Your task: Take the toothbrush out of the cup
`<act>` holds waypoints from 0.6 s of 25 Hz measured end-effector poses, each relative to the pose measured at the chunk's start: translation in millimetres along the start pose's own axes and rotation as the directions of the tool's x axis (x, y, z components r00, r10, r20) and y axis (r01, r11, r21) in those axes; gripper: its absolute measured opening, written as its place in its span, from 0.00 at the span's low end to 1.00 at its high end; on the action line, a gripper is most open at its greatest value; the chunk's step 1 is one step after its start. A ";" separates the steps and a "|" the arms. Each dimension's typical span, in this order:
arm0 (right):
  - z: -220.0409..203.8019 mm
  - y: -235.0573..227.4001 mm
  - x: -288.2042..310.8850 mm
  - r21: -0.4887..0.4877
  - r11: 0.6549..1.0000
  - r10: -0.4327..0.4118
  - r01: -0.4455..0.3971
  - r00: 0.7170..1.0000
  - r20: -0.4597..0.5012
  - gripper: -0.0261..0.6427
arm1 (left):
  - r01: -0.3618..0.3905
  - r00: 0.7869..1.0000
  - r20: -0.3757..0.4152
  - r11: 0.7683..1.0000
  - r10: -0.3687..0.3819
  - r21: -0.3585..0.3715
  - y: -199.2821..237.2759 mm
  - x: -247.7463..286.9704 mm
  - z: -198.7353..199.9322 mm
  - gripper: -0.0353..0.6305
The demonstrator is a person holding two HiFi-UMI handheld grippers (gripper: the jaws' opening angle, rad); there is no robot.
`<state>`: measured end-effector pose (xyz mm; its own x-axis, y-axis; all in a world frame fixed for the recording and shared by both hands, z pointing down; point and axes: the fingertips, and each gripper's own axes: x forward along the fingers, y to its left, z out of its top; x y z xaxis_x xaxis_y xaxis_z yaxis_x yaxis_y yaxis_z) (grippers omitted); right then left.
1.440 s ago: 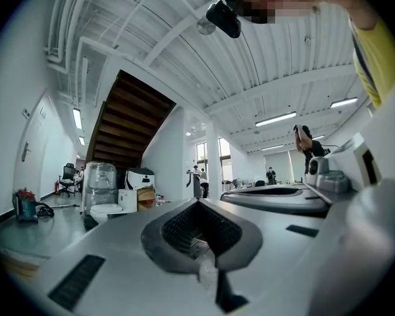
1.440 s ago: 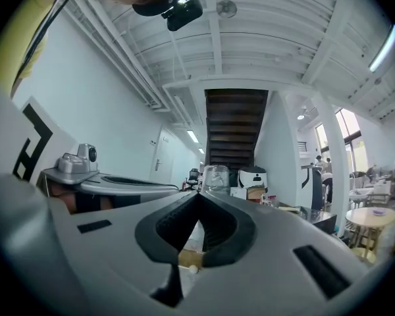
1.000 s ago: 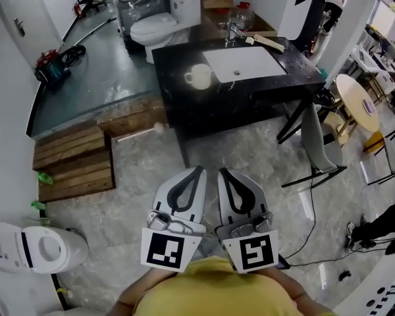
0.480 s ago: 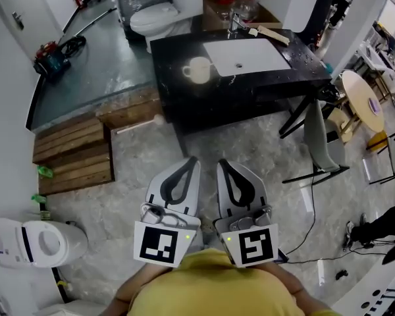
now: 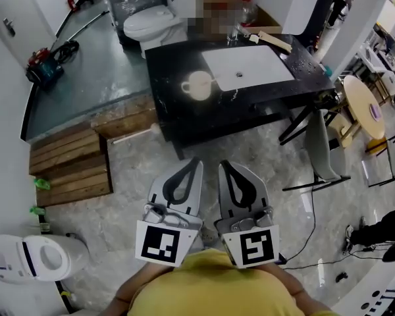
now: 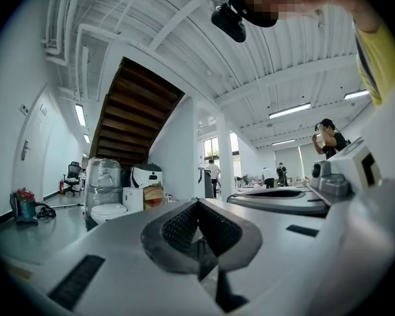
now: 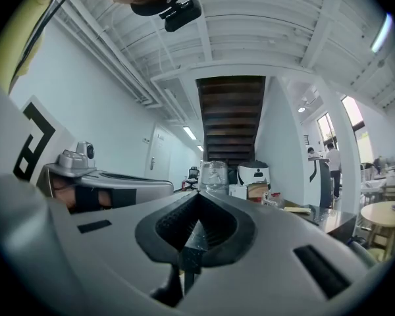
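A white cup (image 5: 199,85) with a handle stands on the black counter (image 5: 178,58), left of the white sink (image 5: 249,63). From this distance I cannot make out the toothbrush in it. My left gripper (image 5: 197,161) and right gripper (image 5: 222,165) are side by side low in the head view, close to my body and far short of the counter. Both are shut with nothing between the jaws. The left gripper view shows my left gripper (image 6: 197,203) with its tips together, and the right gripper view shows the same for my right gripper (image 7: 197,195). The cup is in neither gripper view.
A toilet (image 5: 145,22) stands behind the counter. Wooden pallets (image 5: 69,163) lie on the floor at the left, with a white appliance (image 5: 26,255) near them. A grey chair (image 5: 321,143), a round table (image 5: 361,104) and floor cables (image 5: 309,209) are at the right. People stand far off.
The counter and cup sit slightly lower and nearer in the head view. Both grippers have stayed shut, side by side in front of my body.
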<state>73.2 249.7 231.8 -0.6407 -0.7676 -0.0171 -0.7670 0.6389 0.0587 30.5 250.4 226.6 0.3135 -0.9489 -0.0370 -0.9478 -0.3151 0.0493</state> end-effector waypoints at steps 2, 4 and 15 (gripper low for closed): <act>-3.4 -4.6 20.4 -0.015 1.000 0.002 -0.002 1.000 -0.009 0.06 | 0.012 1.000 -0.007 1.000 -0.012 -0.002 13.8 15.8 -2.4 0.07; -5.4 -9.7 42.4 -0.025 1.000 0.001 -0.001 1.000 -0.017 0.06 | 0.023 1.000 -0.011 1.000 -0.023 -0.002 29.5 33.0 -3.0 0.07; -8.9 -43.7 149.8 -0.007 0.994 -0.107 0.107 0.994 -0.007 0.06 | 0.117 0.993 -0.005 0.993 -0.117 -0.004 104.2 119.7 -3.7 0.07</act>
<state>11.1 106.4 235.5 -0.5544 -0.8321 -0.0161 -0.8311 0.5525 0.0631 -30.5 104.0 231.0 0.4224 -0.9057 -0.0370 -0.9045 -0.4238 0.0483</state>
